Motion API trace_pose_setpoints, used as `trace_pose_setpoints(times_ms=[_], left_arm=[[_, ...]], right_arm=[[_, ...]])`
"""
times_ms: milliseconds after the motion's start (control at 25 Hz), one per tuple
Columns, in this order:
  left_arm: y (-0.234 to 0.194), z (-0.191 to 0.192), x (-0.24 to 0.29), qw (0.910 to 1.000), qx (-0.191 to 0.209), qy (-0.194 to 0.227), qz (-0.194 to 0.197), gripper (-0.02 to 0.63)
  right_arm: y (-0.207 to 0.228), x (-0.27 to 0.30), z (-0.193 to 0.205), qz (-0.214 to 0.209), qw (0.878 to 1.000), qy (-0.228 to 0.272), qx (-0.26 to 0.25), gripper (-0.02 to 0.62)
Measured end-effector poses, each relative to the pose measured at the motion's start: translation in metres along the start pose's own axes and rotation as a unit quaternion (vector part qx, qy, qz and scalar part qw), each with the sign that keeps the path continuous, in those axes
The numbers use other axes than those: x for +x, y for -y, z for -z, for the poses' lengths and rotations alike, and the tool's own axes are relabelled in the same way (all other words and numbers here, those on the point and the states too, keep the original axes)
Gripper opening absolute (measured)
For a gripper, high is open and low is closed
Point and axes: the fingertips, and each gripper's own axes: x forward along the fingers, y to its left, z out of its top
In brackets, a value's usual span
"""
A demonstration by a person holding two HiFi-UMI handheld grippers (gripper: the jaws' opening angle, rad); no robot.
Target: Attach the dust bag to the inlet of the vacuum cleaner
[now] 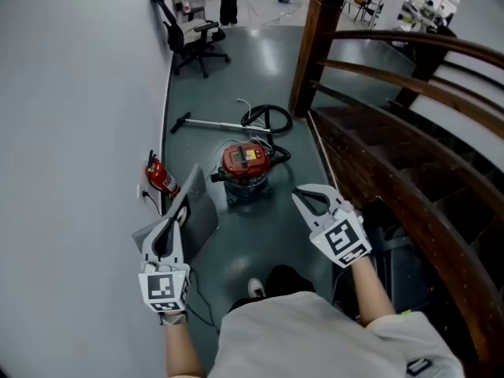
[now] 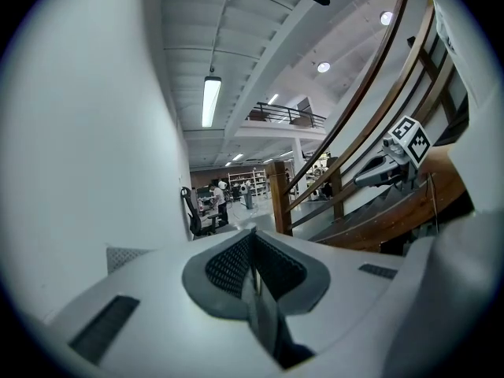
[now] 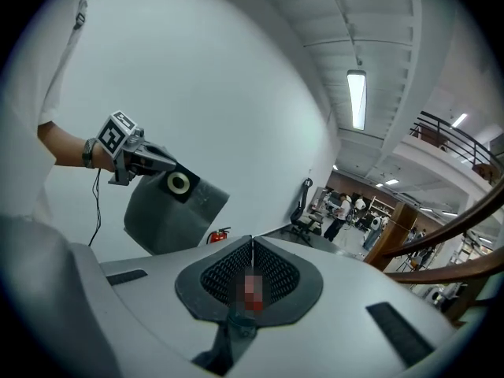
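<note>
Grippers came nearest: the left gripper (image 1: 179,215), at 10 o'clock from the person, was pinched on the stiff collar of the grey dust bag (image 1: 201,215), which hung in the air with its round opening showing in the right gripper view. The right gripper (image 1: 302,201), at 1 o'clock, had its 2 jaws pressed together on nothing. Farther off at 12 o'clock the red-lidded vacuum cleaner (image 1: 246,168) stood on the floor, well apart from the bag, its hose (image 1: 268,119) and wand (image 1: 213,123) lying beyond. By my reading only the pick-up was done. Carrying the bag over, finding the inlet, which I could not make out, and pushing the collar on were all left.
</note>
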Motion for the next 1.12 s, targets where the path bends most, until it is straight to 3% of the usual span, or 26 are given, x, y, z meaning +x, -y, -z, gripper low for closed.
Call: trace_pose_setpoints(times_ms=[560, 1120], left_arm=[[-0.047, 0.027, 0.073, 0.9987, -0.023, -0.032, -0.032, 0.015], [-0.094, 0.039, 0.195, 0.9933, -0.031, -0.068, -0.088, 0.014]], right_arm=[[0.047, 0.103, 0.017, -0.040, 0.999, -0.012, -0.018, 0.029], [0.148, 0.242, 0.062, -0.071, 0.996, -0.046, -0.023, 0.029]])
